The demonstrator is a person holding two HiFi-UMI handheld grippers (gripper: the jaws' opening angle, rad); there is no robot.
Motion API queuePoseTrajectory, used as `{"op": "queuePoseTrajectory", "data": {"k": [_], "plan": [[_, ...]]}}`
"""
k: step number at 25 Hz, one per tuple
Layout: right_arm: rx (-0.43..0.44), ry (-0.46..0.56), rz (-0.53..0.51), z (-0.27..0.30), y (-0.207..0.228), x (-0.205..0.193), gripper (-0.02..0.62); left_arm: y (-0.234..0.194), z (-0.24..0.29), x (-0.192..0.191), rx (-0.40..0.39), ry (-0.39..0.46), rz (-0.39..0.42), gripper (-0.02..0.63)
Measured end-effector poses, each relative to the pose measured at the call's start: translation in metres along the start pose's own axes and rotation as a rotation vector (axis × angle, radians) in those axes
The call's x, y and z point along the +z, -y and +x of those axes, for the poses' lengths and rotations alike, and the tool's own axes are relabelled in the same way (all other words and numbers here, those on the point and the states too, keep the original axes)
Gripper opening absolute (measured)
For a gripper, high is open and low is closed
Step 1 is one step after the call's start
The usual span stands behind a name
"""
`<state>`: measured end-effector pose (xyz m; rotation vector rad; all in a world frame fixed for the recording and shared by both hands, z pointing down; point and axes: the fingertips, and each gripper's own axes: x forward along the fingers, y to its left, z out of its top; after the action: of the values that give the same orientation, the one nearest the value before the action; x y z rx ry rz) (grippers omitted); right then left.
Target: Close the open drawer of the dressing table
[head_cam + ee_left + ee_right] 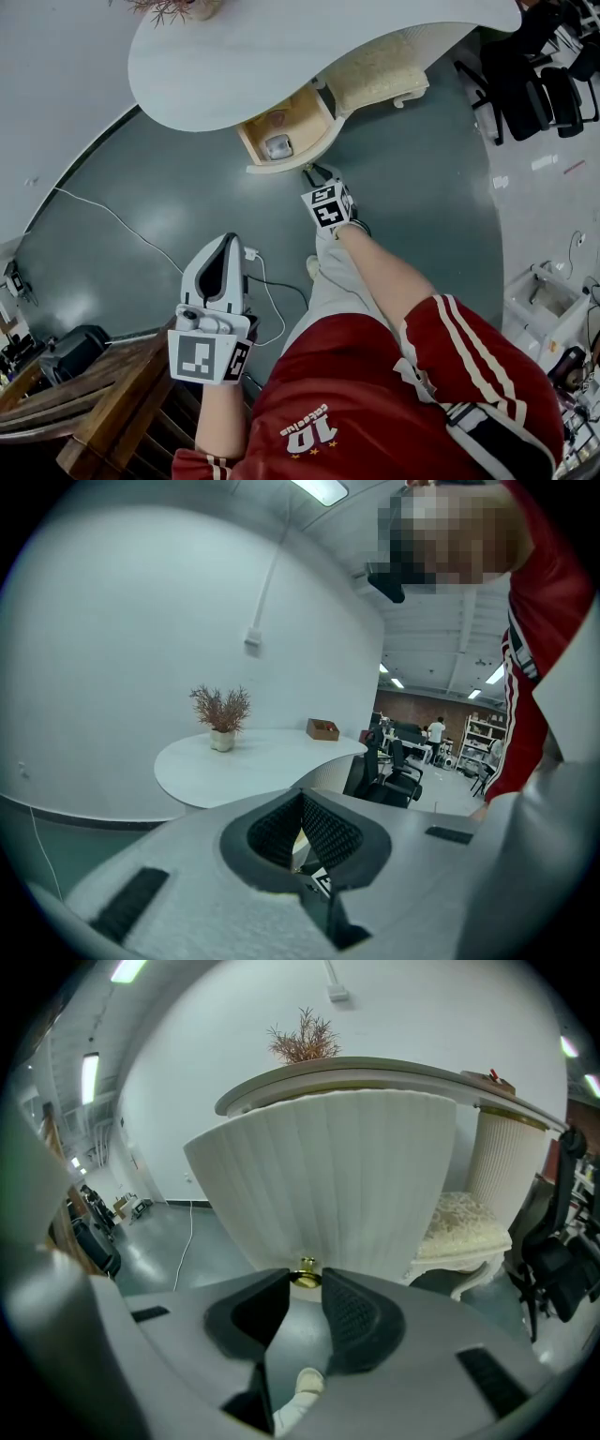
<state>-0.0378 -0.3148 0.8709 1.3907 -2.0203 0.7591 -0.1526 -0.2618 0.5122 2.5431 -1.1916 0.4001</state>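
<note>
The drawer (292,161) juts open from under the desk's (281,56) near edge. The right gripper (305,1284) faces its ribbed front, jaws narrowly apart, with the brass knob (306,1269) at their tips, unclamped. The left gripper (225,242) hangs well back, jaws together on nothing. An off-centre push could skew and jam the drawer, or the tips could slip off the knob.

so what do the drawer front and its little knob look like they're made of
Drawer front: cream, matt, with even vertical ribs. It looks like painted wood or moulded board, but the paint hides which.
Knob: gold and glossy with bright highlights, so probably brass-toned metal, though it could be plated plastic.
Drawer box: pale tan from above, wood-like.
</note>
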Motion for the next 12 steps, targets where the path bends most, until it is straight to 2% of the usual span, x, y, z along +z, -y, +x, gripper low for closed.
{"op": "queuePoseTrajectory", "data": {"k": [12], "plan": [[0.06,0.024,0.024,0.026,0.008,0.029,0.109,-0.007,0.032,0.037,0.025,0.038,0.019,0.001]]}}
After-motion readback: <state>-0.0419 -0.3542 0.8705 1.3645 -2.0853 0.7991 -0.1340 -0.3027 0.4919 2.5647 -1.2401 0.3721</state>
